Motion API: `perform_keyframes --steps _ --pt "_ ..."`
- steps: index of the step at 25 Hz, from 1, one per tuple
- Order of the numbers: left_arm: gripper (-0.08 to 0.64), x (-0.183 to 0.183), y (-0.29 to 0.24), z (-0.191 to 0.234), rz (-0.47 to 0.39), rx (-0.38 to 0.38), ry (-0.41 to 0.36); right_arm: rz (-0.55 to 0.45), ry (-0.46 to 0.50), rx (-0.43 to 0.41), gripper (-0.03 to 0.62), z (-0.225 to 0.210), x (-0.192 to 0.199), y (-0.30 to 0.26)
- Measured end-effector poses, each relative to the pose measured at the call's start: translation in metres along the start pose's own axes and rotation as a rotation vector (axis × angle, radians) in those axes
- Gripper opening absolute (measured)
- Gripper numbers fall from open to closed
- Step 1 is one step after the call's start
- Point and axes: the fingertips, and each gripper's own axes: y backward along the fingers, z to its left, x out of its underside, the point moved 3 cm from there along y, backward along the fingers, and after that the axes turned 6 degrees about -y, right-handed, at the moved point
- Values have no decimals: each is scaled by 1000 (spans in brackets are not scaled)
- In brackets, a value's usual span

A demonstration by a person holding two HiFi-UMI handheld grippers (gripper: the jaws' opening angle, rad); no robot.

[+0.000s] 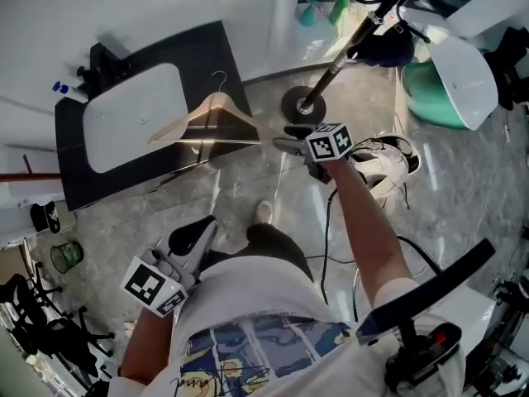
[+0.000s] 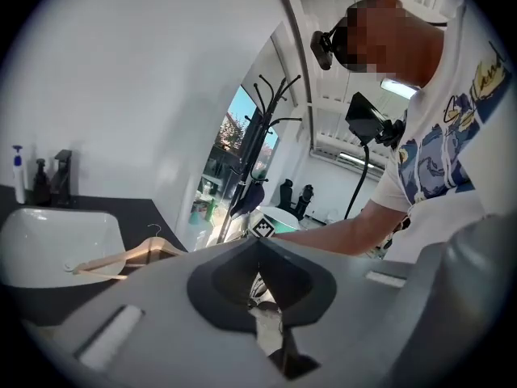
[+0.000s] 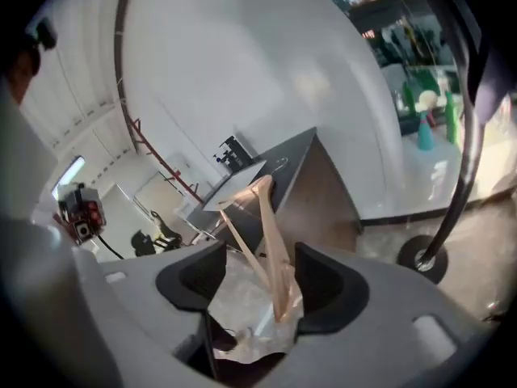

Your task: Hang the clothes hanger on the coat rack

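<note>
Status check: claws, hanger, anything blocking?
Left claw shut, empty. Right claw open around hanger end, not gripping. Hanger lies on counter. Nothing seen between it and coat rack.

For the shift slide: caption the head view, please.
Open right gripper straddles one end of the wooden hanger lying on the black counter; coat rack base beyond.
</note>
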Motion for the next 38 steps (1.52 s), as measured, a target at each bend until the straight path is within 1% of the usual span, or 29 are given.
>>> perform_keyframes --steps 2,4,8,10,11,12,13,14,19,21,24,25,29,31,35,38 --pt "2 1 -4 3 6 -28 15 38 -81 -101 269 -13 3 -18" --pt "2 2 -3 7 10 -63 31 94 -139 -187 272 -17 7 -37" --pt "2 4 5 17 14 -119 48 205 -221 -330 272 -12 14 -65" --pt "2 4 11 23 9 -137 56 242 -253 -380 270 -7 14 -73" --pt "2 4 15 26 6 -146 60 258 -263 -396 260 -5 15 -76" --pt "2 5 19 29 3 -153 63 274 -270 -409 228 -3 16 -78" --pt "2 5 23 32 1 -159 65 287 -274 -416 170 -1 17 -79" --pt "2 5 26 35 -2 -163 66 297 -277 -415 130 0 19 -80" --pt "2 -2 38 49 -23 -150 55 340 -280 -362 110 0 23 -72" --pt "2 -5 42 53 -33 -136 45 323 -274 -365 82 4 20 -62" --pt "2 -8 44 58 -47 -105 40 243 -255 -379 38 17 13 -38" --pt "2 -9 44 59 -51 -91 36 215 -244 -372 37 21 10 -30" --pt "2 -12 36 61 -65 -19 4 106 -148 -284 34 25 1 5" --pt "2 -14 30 58 -71 22 -16 62 -117 -246 34 32 -1 26" --pt "2 -24 8 51 -82 128 -54 -39 -103 -180 32 47 -7 81" --pt "2 -31 -5 35 -75 190 -62 -119 -81 -143 31 65 -20 127"
